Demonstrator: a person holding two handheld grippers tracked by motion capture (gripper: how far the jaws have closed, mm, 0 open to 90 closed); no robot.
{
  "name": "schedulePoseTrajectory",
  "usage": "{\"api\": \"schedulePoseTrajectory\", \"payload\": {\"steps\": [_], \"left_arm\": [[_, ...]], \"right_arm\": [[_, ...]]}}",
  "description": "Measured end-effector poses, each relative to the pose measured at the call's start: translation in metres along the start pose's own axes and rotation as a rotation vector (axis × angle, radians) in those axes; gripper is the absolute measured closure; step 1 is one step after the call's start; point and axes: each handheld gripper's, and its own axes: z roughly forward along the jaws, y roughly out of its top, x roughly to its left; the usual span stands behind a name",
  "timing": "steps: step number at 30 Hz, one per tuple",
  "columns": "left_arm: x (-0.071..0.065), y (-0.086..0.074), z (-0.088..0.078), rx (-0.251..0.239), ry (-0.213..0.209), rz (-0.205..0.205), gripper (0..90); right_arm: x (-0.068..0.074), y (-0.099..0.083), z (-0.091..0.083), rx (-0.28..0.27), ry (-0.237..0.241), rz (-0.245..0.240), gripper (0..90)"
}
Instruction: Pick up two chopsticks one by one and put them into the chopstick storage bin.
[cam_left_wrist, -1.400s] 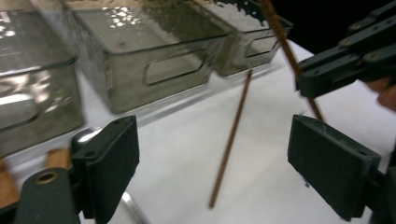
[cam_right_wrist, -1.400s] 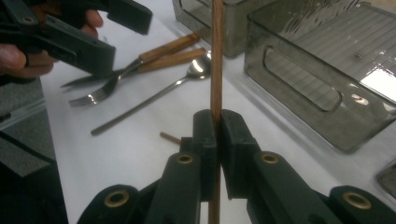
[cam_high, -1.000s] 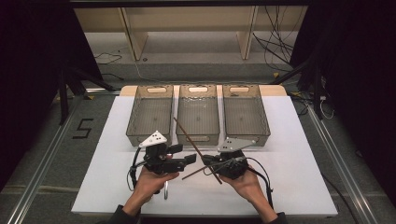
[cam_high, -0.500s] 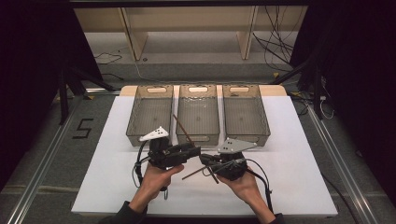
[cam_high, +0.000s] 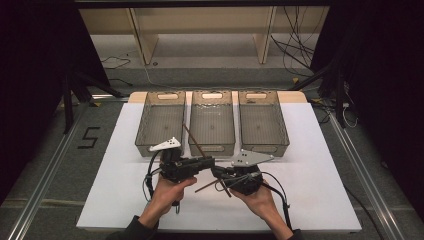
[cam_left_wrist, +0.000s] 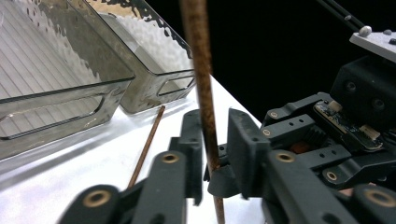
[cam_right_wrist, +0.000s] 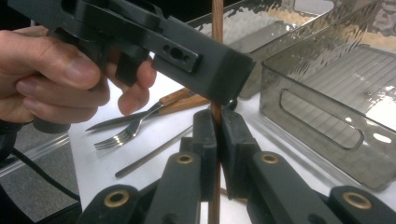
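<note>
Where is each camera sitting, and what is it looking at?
High view: above the person's side, looking forward and down at the table, three bins, both hands and forearms.
Left gripper view: on the left gripper, looking along its jaws at a brown stick, bins and the right gripper.
Right gripper view: on the right gripper, facing the stick, left hand, fork.
Shared: both gripper views show the stick and bins.

Both forearms enter from the bottom of the high view, each hand gripping a set of tongs low over the desk. The left tongs (cam_high: 209, 162) point right, their jaws slightly parted. The right tongs (cam_high: 218, 173) point left, jaws pressed nearly together. The two tips almost meet.
</note>
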Motion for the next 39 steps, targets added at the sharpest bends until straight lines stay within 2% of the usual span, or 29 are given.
{"api": "schedulePoseTrajectory", "payload": {"steps": [4,8,9,10,11,12,13,16,17,20,23,30,34,39], "left_arm": [[0.003,0.001,-0.002,-0.009,-0.047,-0.027,83.4],[0.005,0.0,-0.002,-0.009,-0.06,-0.035,84.1],[0.005,0.0,-0.003,-0.013,-0.058,-0.029,84.3],[0.006,0.001,-0.005,-0.015,-0.058,-0.032,84.3],[0.006,0.002,-0.007,-0.022,-0.062,-0.032,84.3],[0.007,0.004,-0.01,-0.023,-0.063,-0.027,84.3],[0.008,0.006,-0.014,-0.024,-0.057,-0.022,84.3],[0.014,0.014,-0.026,-0.024,-0.032,-0.004,84.3],[0.017,0.017,-0.03,-0.017,-0.021,-0.002,84.3],[0.028,0.03,-0.043,-0.005,0.012,-0.002,84.3],[0.036,0.047,-0.057,-0.002,0.049,0.01,84.3],[0.045,0.086,-0.076,0.038,0.127,0.057,84.3],[0.054,0.103,-0.075,0.075,0.153,0.054,84.3],[0.061,0.12,-0.074,0.077,0.188,0.058,84.2]], "right_arm": [[0.001,0.0,-0.001,-0.017,0.003,-0.01,85.4],[0.001,0.0,-0.001,-0.016,0.004,-0.011,84.0],[0.0,-0.001,-0.003,-0.015,0.002,-0.011,79.3],[0.0,-0.001,-0.003,-0.015,0.002,-0.011,79.3],[0.0,0.0,-0.006,-0.007,-0.003,-0.021,70.9],[0.0,0.0,-0.006,-0.007,-0.003,-0.021,70.9],[0.0,0.0,-0.009,0.006,-0.012,-0.025,63.3],[-0.003,-0.003,-0.016,0.004,0.005,-0.023,55.9],[-0.003,-0.003,-0.016,0.004,0.005,-0.023,55.9],[-0.006,-0.009,-0.02,0.031,-0.002,-0.028,46.9],[-0.009,-0.021,-0.023,0.056,-0.004,-0.011,37.0],[-0.013,-0.033,-0.035,0.051,-0.022,0.019,31.0],[-0.017,-0.039,-0.045,0.026,-0.036,0.04,29.0],[-0.018,-0.044,-0.053,0.011,-0.04,0.044,25.0]]}}
